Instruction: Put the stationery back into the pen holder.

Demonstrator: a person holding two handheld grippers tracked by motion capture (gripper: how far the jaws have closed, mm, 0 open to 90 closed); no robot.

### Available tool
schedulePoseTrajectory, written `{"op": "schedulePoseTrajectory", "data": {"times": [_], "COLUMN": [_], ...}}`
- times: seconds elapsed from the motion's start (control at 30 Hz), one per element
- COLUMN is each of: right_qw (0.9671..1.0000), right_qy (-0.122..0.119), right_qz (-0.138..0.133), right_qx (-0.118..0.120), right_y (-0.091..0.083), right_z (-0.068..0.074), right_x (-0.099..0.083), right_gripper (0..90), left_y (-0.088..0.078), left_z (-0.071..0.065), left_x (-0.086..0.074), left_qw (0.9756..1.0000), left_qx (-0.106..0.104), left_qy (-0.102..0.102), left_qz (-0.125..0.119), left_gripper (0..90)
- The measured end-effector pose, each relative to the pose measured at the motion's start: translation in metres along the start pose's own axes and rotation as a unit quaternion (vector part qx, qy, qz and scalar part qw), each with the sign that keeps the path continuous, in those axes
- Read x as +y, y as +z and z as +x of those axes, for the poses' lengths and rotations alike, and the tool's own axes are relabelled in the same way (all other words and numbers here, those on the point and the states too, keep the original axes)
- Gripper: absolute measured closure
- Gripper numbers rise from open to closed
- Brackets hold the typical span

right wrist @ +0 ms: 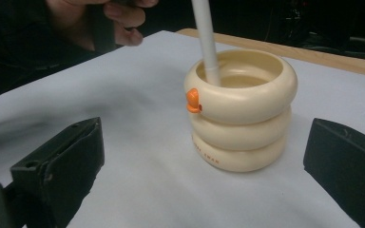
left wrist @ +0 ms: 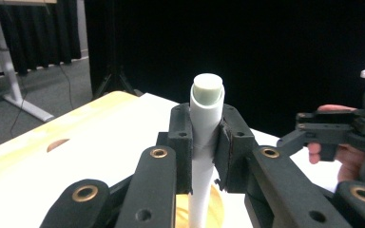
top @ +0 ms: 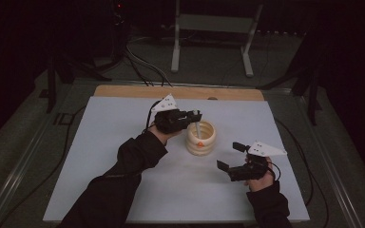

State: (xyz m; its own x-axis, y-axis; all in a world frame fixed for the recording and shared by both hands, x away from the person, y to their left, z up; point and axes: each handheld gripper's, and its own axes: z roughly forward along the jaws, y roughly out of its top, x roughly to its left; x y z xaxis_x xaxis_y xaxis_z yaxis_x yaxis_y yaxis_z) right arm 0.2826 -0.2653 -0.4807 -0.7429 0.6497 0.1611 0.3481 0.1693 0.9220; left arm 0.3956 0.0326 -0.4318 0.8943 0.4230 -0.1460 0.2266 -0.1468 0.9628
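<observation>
The lower end of the white pen (right wrist: 208,47) is hidden inside the cream ringed holder (right wrist: 241,114), and its upper part is cut off by the top edge of the right gripper view. In the left gripper view the left claw (left wrist: 205,142) covers the pen's middle and most of the holder. The small orange print low on the holder is too small to read. The table's (top: 123,190) near edge runs off the high view.

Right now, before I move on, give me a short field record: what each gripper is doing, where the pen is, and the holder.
left gripper: jaws shut on the white pen
white pen: near upright, lower end inside the holder
holder: cream, three stacked rings, small orange piece on its side, stands on the white table sheet
right gripper: jaws open, holding nothing, beside the holder
</observation>
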Motion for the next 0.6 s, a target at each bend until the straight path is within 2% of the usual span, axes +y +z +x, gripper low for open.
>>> {"op": "schedulePoseTrajectory", "data": {"times": [0.3,0.6], "right_qw": [1.0,1.0], "right_qy": [0.0,0.0], "right_qz": [0.005,0.004], "right_qx": [0.005,0.007], "right_y": [0.002,0.002], "right_z": [0.0,-0.001], "right_x": [-0.001,-0.001], "right_gripper": [0.0,0.0], "left_y": [0.01,0.018], "left_z": [0.006,0.008], "left_x": [-0.012,-0.021], "left_qw": [0.9997,0.9992], "left_qx": [0.014,0.024], "left_qy": [-0.015,-0.017], "left_qz": [0.01,0.027], "left_gripper": [79.1,78.9]}}
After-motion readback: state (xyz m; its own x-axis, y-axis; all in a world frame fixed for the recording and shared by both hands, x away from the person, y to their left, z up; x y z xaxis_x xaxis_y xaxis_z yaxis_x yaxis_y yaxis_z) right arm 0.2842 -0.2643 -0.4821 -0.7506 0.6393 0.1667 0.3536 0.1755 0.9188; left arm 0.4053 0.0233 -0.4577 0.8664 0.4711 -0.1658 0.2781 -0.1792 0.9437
